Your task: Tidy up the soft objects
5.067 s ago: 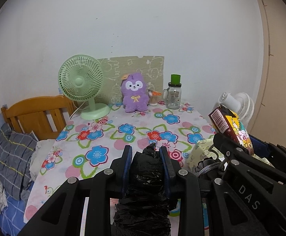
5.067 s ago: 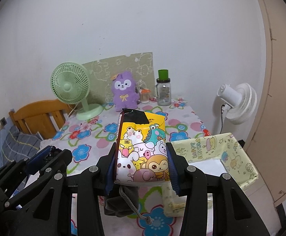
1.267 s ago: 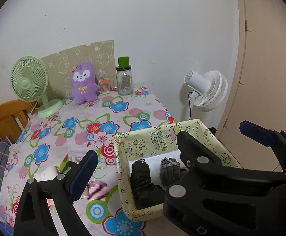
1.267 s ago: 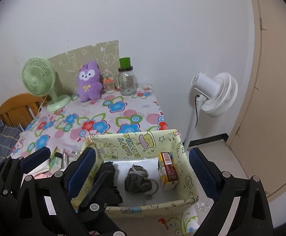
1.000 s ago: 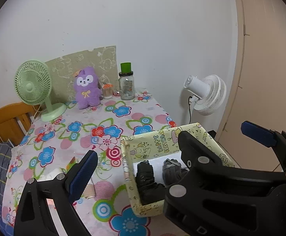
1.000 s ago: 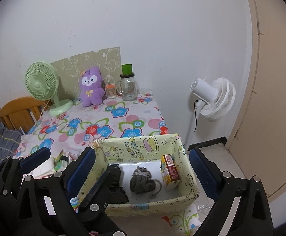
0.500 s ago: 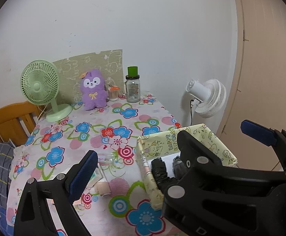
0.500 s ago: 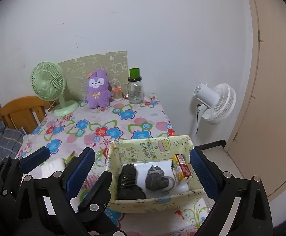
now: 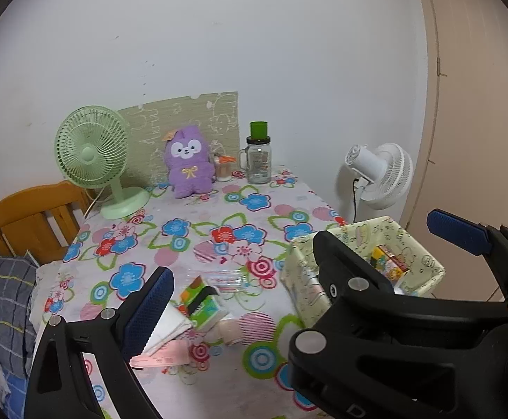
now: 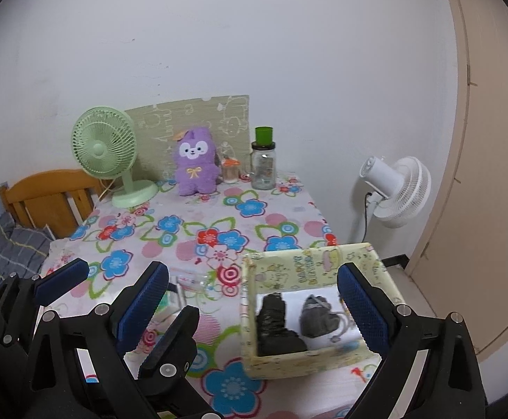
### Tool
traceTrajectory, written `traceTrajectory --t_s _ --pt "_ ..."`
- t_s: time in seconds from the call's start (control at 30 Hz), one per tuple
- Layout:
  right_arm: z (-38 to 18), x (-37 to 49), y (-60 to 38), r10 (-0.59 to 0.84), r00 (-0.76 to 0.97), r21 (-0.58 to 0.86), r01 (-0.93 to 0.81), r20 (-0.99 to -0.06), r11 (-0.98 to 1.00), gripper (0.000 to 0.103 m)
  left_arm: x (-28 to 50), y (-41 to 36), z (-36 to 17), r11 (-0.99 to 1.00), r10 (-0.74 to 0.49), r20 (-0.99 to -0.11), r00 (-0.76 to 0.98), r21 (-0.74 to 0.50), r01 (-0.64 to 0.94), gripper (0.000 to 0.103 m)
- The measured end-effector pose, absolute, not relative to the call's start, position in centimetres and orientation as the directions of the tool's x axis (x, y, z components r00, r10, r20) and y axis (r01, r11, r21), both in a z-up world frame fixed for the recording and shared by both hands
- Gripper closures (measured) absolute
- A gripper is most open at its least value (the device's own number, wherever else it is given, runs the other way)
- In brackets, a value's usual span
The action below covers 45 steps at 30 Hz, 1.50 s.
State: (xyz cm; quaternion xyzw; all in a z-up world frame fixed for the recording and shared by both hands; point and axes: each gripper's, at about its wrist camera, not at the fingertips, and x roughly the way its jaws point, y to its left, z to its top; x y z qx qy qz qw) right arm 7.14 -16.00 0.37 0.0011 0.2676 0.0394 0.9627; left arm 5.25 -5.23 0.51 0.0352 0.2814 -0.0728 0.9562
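Note:
A pale yellow printed box (image 10: pixel 306 269) sits at the table's front right corner, also in the left wrist view (image 9: pixel 425 262). Inside lie a black crumpled bundle (image 10: pixel 276 324), a grey drawstring pouch (image 10: pixel 318 316) and a colourful snack packet (image 9: pixel 388 262). On the flowered tablecloth (image 9: pixel 219 230) left of the box lie a green tissue pack (image 9: pixel 203 302), a clear plastic wrapper (image 9: pixel 224 277), a small pink roll (image 9: pixel 229 330) and papers (image 9: pixel 163 328). My left gripper (image 9: pixel 296 255) is open and empty above these. My right gripper (image 10: pixel 254 300) is open and empty over the box.
At the back stand a green desk fan (image 9: pixel 95 153), a purple plush toy (image 9: pixel 187 162), a glass jar with a green lid (image 9: pixel 258 157) and a small orange-lidded jar (image 9: pixel 223 167). A white floor fan (image 9: pixel 379 174) stands right. A wooden bed frame (image 9: pixel 27 216) lies left.
Both grippers, open and empty since the black bundle and snack packet went into the box, have swung left and back. The box has slid rightward in both views, and the tissue pack and papers have come into view.

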Motion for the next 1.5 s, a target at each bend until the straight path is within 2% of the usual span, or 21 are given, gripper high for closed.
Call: traceTrajectory --t_s 0.77,1.5 --pt "-2.9 10.2 -7.6 0.154 0.814 0.047 -0.154 -0.560 0.987 0.004 7.6 2.9 -2.5 0.996 -0.041 -0.576 0.816 0.038 0.076 0.005" --pt "-9.2 16.4 -4.0 0.205 0.719 0.073 -0.211 -0.664 0.975 0.005 13.0 6.5 -8.5 1.000 0.006 -0.701 0.714 0.009 0.001 0.007"
